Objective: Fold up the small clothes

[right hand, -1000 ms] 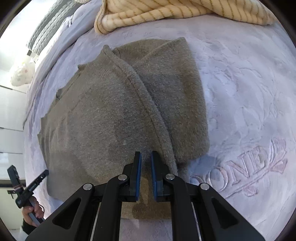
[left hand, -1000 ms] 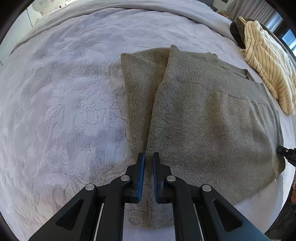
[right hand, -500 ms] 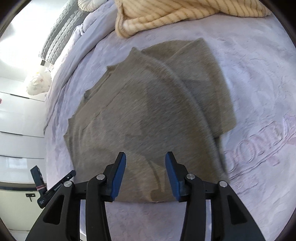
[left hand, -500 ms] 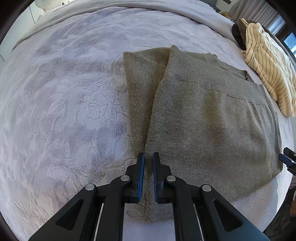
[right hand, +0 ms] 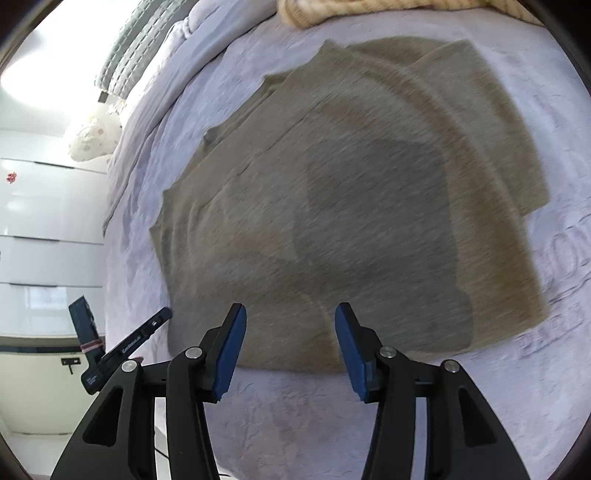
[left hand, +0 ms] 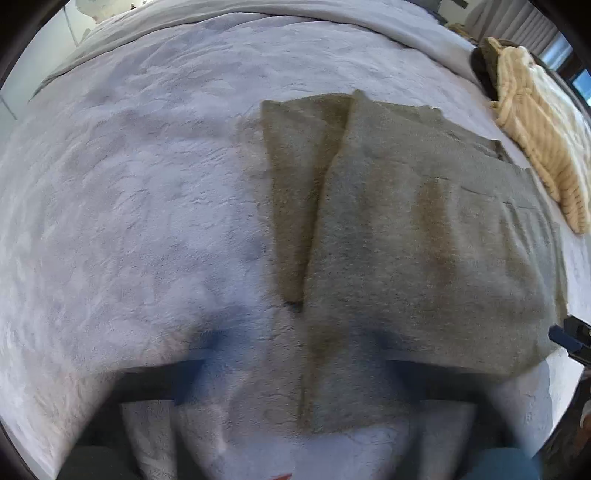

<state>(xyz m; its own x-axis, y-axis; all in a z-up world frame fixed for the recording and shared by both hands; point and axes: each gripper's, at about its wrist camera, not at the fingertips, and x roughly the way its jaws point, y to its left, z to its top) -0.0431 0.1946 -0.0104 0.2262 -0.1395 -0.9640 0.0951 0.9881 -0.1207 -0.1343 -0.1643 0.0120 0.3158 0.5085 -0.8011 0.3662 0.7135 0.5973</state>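
A grey-brown knit garment (left hand: 406, 240) lies flat on the bed, one side panel folded over onto the body; it also shows in the right wrist view (right hand: 351, 203). My left gripper (left hand: 295, 369) is heavily blurred, its fingers spread wide apart above the garment's near edge, holding nothing. My right gripper (right hand: 290, 347) is open and empty, its blue pads (right hand: 231, 350) just above the garment's near hem.
The pale lilac embossed bedspread (left hand: 129, 221) covers the bed. A cream striped garment (left hand: 535, 140) lies at the far right and in the right wrist view (right hand: 369, 11). The left gripper shows from outside at the bed edge (right hand: 122, 347). White drawers (right hand: 44, 229) stand beyond the bed.
Both grippers have let go of the garment and opened: the right opened first and pulled back, the left has just opened. The folded panel now lies flat on the body.
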